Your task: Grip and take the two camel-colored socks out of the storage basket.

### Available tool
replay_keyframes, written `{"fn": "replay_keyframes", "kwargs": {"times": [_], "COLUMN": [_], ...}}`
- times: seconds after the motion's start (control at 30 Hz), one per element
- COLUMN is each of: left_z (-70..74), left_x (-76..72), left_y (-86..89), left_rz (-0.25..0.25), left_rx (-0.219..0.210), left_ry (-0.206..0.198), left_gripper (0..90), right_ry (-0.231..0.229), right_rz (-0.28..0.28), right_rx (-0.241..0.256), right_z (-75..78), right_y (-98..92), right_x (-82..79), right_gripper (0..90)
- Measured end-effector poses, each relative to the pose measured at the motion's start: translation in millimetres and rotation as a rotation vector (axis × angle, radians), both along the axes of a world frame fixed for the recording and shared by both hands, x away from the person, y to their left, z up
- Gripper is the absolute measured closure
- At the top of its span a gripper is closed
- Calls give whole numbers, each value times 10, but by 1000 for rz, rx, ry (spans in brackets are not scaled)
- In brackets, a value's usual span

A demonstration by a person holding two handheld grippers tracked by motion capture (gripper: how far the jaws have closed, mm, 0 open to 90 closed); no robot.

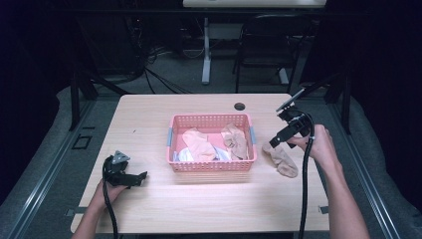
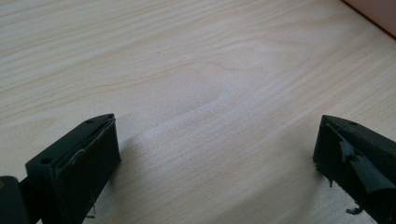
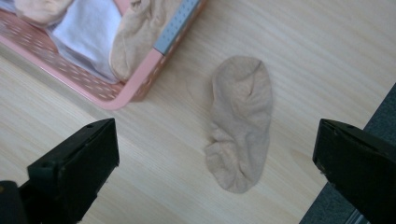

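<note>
A pink plastic basket (image 1: pixel 174 130) stands in the middle of the wooden table (image 1: pixel 149 204) and holds several beige and white socks (image 1: pixel 199 143). One beige sock (image 1: pixel 281 158) (image 3: pixel 240 121) lies flat on the table just right of the basket (image 3: pixel 140 74). My right gripper (image 1: pixel 276 141) (image 3: pixel 215 163) hovers over that sock, jaws wide apart and empty. My left gripper (image 1: pixel 140 178) (image 2: pixel 217 163) rests low at the front left of the table, open, with bare wood between its jaws.
A round cable hole (image 1: pixel 240 106) sits near the table's far edge. A black chair (image 1: pixel 263 45) and a white desk leg (image 1: pixel 206 50) stand on the floor beyond the table. The table's right edge (image 3: pixel 369 116) lies close beside the loose sock.
</note>
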State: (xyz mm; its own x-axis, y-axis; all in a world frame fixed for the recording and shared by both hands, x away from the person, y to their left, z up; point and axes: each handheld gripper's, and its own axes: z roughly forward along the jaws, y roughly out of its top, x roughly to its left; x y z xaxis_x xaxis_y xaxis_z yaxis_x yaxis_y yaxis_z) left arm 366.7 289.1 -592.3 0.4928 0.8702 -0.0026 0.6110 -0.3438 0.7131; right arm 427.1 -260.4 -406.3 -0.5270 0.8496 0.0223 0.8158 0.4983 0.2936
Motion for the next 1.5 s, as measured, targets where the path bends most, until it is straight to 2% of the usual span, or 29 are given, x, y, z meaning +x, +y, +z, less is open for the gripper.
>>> {"fn": "replay_keyframes", "kwargs": {"times": [0.27,0.53,0.63,0.87,0.97,1.13,1.27,1.5], "left_z": [-1,-1,-1,-1,-1,-1,2,0], "left_x": [0,0,0,0,0,0,-1,0], "left_y": [0,0,0,0,0,0,1,0], "left_rz": [0,1,1,0,0,0,0,0], "left_rx": [0,0,0,0,0,0,3,0], "left_ry": [-1,-1,-1,0,-1,-1,2,0], "left_gripper": [1,1,1,1,2,1,1,1], "right_ry": [-25,-23,-17,-6,8,21,16,32], "right_rz": [38,91,109,161,175,199,190,223], "right_rx": [1,-5,1,-29,-21,-33,-8,3], "right_z": [191,232,210,137,85,19,-51,-210], "right_y": [233,516,643,901,1027,1158,1245,1371], "right_x": [59,114,142,215,229,266,302,352], "right_gripper": [1,5,8,19,31,22,21,74]}}
